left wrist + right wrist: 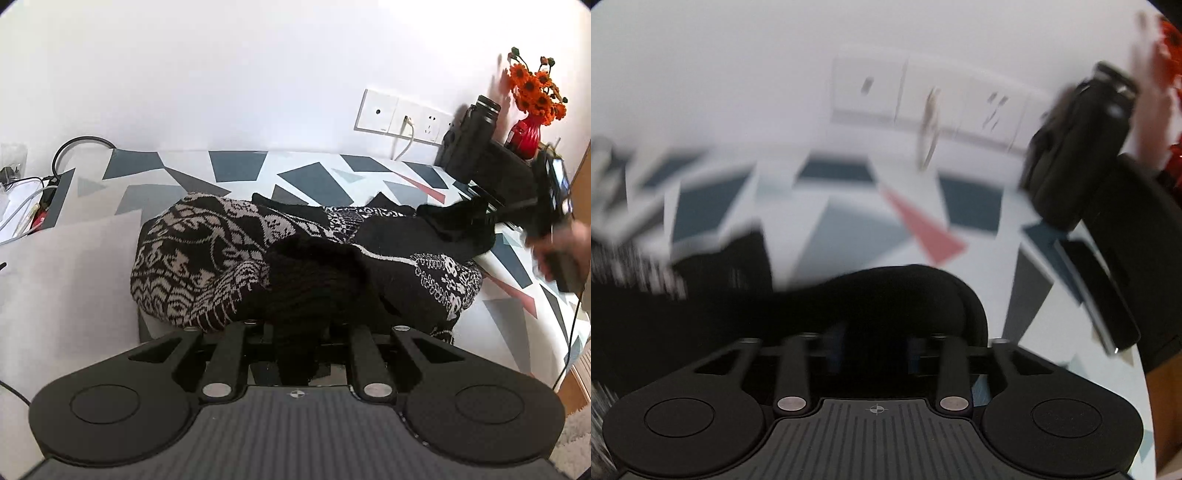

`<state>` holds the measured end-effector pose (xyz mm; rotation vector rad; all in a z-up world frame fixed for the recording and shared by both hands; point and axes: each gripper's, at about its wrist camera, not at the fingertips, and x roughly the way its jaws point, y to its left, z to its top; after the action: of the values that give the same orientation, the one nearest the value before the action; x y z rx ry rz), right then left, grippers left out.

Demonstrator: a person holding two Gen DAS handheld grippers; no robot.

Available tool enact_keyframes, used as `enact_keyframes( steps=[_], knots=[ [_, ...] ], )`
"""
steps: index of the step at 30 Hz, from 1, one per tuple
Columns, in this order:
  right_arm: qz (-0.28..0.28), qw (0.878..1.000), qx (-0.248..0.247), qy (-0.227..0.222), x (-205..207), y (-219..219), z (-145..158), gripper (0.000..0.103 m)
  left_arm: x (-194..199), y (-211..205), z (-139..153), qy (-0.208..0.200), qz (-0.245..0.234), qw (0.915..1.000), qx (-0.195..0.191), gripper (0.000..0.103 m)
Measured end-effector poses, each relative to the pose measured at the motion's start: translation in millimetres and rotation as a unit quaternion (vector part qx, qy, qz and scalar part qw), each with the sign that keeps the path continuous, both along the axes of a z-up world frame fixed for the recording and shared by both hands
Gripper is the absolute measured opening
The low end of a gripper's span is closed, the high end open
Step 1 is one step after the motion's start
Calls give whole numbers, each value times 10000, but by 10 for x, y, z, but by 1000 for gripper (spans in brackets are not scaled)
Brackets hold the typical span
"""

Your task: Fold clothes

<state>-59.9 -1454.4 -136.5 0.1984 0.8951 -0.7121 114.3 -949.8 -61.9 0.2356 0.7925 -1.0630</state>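
Observation:
A black-and-white patterned knit sweater [207, 258] lies bunched on the table's geometric cloth [314, 173]. My left gripper [295, 334] is shut on a thick fold of its black part [314, 280], near the front of the heap. On the right, a hand [561, 251] holds my right gripper [484, 210] at a raised black end of the sweater [454, 218]. The right wrist view is blurred. There, my right gripper [875, 350] has its jaws apart, with a black fold [905, 291] lying between and ahead of them.
Wall sockets [402, 118] with a plugged cable sit behind the table. A black flask [476, 122], a black case [509, 166] and a red vase of orange flowers [528, 136] stand at the back right. Cables [33, 206] and a pale sheet [74, 266] lie left.

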Motion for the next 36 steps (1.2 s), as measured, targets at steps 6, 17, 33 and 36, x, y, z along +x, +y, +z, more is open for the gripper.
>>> enact_keyframes(
  steps=[6, 17, 33, 36],
  knots=[
    [322, 9986, -246, -351, -279, 382, 158, 64, 111, -198, 192, -182, -96, 9992, -333, 15],
    [1811, 9773, 236, -1075, 123, 913, 339, 81, 583, -1189, 310, -257, -580, 9963, -574, 16],
    [1280, 9707, 1563, -1299, 487, 586, 70, 69, 823, -915, -147, 86, -558, 9981, -236, 17],
    [1106, 9682, 1702, -1461, 514, 546, 63, 68, 786, -870, -142, -60, -591, 9980, -223, 17]
  ],
)
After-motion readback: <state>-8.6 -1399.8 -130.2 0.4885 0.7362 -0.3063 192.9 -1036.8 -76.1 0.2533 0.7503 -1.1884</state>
